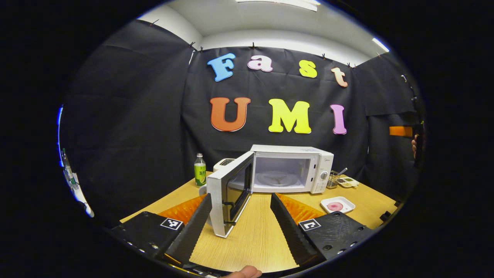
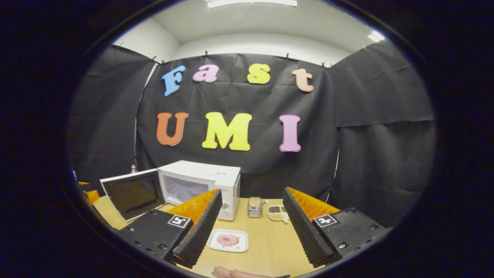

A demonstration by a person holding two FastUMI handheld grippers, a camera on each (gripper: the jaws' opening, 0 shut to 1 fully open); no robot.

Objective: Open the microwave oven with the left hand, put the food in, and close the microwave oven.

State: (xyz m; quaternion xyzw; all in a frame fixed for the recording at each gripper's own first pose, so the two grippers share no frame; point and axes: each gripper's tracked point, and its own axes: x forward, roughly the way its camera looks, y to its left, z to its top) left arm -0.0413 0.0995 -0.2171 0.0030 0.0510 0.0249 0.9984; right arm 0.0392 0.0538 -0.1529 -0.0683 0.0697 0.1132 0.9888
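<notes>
Both ribbed black tongs (image 1: 241,220) (image 2: 251,227) gape empty before the boxy white microwave (image 1: 291,170), door (image 1: 229,193) ajar.

Bright light comes from long ceiling lamps (image 1: 285,3) at the top, and they glare white. The wooden table (image 1: 254,231) looks well lit and warm, with soft shadows under the microwave oven (image 1: 291,170). The black cloth stays dark. Both pictures look sharp in the middle. Straight lines bend near the round edges.
</notes>
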